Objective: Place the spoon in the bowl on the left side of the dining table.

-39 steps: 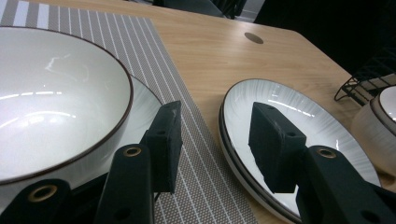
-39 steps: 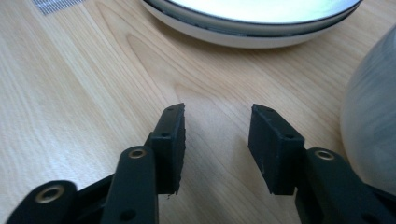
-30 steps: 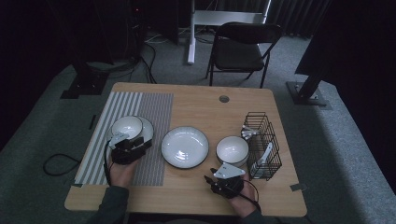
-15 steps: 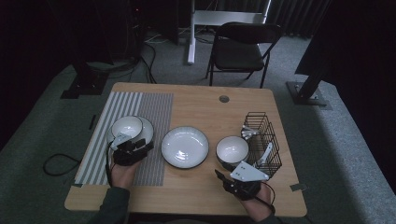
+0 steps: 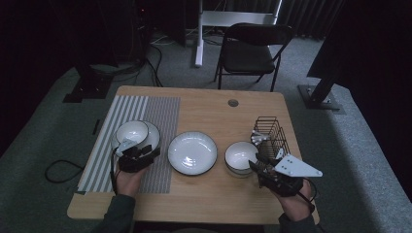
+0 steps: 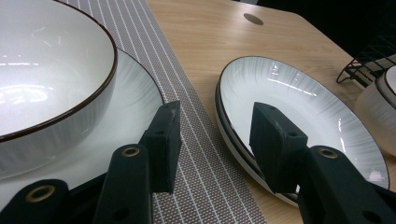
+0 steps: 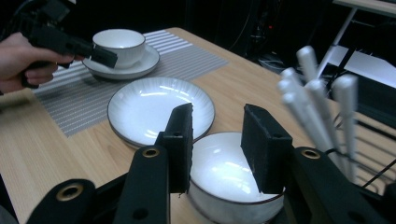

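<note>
From the high view, the table [image 5: 204, 104] holds a bowl on a plate [image 5: 134, 133] at the left, on the striped mat [image 5: 158, 114]. A big plate [image 5: 192, 152] lies in the middle and a small bowl [image 5: 240, 156] sits to its right, just beside the wire basket [image 5: 272, 135]. The left gripper [image 5: 138, 154] rests at the near edge of the bowl on a plate. The right gripper [image 5: 260, 171] hangs at the near right side of the small bowl (much nearer to it than the left one is).

From the left gripper view, the left gripper [image 6: 215, 140] stands wide with nothing in it. The bowl on a plate [image 6: 51, 88] is to its left, and the big plate [image 6: 299, 107] to its right, with the mat strip under the gap.

From the right gripper view, the right gripper [image 7: 217, 142] is about half open and holds nothing. The small bowl [image 7: 224, 179] lies right below and just ahead of the jaws, its rim not yet between them. White handles [image 7: 317, 93] stick up from the basket at the right. I think this hand must come down to grip the rim.
</note>
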Available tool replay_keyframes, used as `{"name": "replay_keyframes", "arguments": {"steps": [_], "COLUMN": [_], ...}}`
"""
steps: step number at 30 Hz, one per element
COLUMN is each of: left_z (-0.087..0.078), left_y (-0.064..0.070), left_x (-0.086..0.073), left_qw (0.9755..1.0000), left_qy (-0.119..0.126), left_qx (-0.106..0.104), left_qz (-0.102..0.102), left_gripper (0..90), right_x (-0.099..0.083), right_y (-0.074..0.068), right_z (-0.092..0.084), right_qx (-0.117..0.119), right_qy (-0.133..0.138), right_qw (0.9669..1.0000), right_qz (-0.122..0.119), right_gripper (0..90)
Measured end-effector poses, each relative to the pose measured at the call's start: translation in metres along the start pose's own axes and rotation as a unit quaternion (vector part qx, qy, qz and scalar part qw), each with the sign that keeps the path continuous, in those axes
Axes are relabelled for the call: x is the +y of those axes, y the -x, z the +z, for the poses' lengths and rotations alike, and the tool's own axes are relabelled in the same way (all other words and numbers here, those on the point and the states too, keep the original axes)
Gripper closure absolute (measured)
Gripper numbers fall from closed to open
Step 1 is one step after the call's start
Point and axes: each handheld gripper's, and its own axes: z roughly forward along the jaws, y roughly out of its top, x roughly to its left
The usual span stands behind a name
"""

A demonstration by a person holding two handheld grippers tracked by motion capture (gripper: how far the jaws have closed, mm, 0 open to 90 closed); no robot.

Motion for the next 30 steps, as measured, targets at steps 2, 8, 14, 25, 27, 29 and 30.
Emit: {"name": "replay_keyframes", "arguments": {"steps": [2,8,14,25,27,29,30], "left_z": [0.000,0.000,-0.001,0.002,0.002,0.002,0.002], "left_y": [0.000,0.003,0.004,0.004,0.004,0.005,0.005], "left_x": [0.000,0.001,0.004,0.005,0.005,0.005,0.005], "left_qw": [1.0000,1.0000,1.0000,0.9999,0.9999,0.9999,0.9999], "left_qy": [-0.001,0.001,0.004,0.003,0.003,0.003,0.003], "left_qx": [0.000,-0.003,-0.007,-0.013,-0.014,-0.014,-0.014], "left_qz": [-0.001,0.003,0.004,0.003,0.003,0.002,0.002], "left_gripper": [54.3,54.3,54.0,53.8,53.8,53.8,53.8], "right_x": [0.003,0.007,0.004,-0.005,-0.010,-0.016,-0.019], "right_y": [0.005,0.011,0.017,0.029,0.031,0.032,0.033], "right_z": [-0.002,0.001,0.003,-0.005,-0.007,-0.009,-0.010], "right_qx": [-0.004,-0.004,0.003,0.006,0.010,0.012,0.011], "right_qy": [-0.001,-0.011,-0.021,-0.035,-0.040,-0.043,-0.043], "right_qw": [1.0000,0.9998,0.9996,0.9986,0.9984,0.9984,0.9984], "right_qz": [-0.006,-0.015,-0.018,-0.039,-0.040,-0.036,-0.035], "right_gripper": [62.9,62.6,62.7,62.1,61.4,60.9,60.8]}}
